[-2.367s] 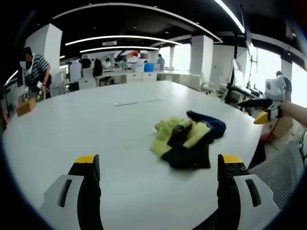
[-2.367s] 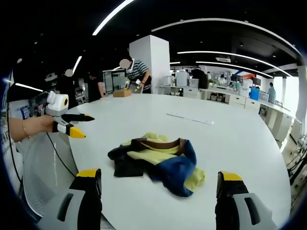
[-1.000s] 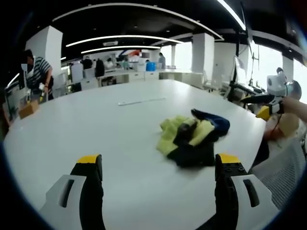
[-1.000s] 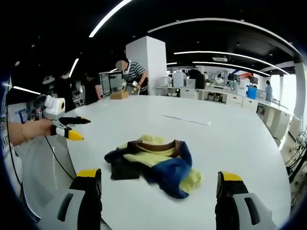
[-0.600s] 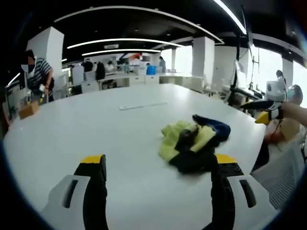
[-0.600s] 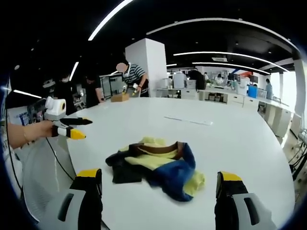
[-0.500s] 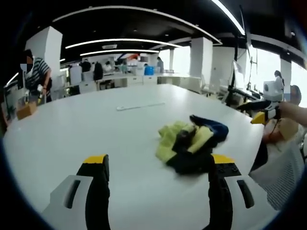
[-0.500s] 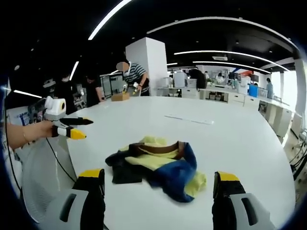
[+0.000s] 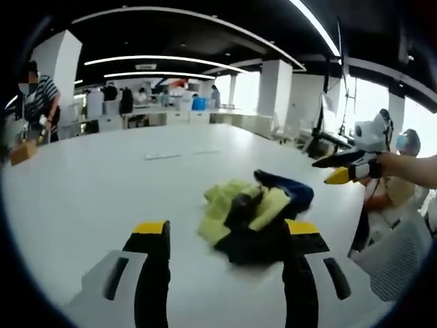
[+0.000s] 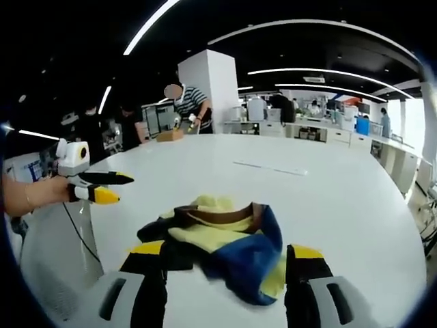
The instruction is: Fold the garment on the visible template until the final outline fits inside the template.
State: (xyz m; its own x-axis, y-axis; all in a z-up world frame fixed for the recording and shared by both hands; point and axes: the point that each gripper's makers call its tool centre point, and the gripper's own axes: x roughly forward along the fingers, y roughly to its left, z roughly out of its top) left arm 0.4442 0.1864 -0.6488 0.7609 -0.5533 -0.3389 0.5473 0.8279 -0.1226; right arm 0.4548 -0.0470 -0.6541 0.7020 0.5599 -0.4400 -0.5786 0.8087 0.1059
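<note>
In the left gripper view, the left claw [image 9: 227, 236] has its two yellow-tipped jaws spread apart with nothing between them, held above the white worktop [image 9: 89, 178]. The garment [image 9: 256, 212] lies crumpled on the worktop just ahead of the claw and a little toward its right jaw, whose tip overlaps the dark lower edge of the heap in the picture (whether it touches the cloth cannot be told). The heap mixes yellow-green, black and blue fabric. Beyond it and off to the right of the jaws, the right claw [image 9: 328, 172] comes in held by a person's hand [image 9: 403, 167]; its jaws look only slightly parted, with nothing pinched. Far ahead of the left claw a thin pale strip [image 9: 162, 155] lies flat on the worktop.

In the right gripper view, the right claw [image 10: 225, 249] is likewise spread and empty, and the garment [image 10: 222, 242] sits directly ahead, between and just beyond the jaw tips, a brown collar band showing on top with blue cloth toward the right jaw. To the left of the jaws the left claw [image 10: 113, 186] hangs off the worktop's [image 10: 328, 205] edge in a hand [image 10: 48, 191], well apart from the garment. People [image 10: 188, 102] stand at the worktop's far side.
</note>
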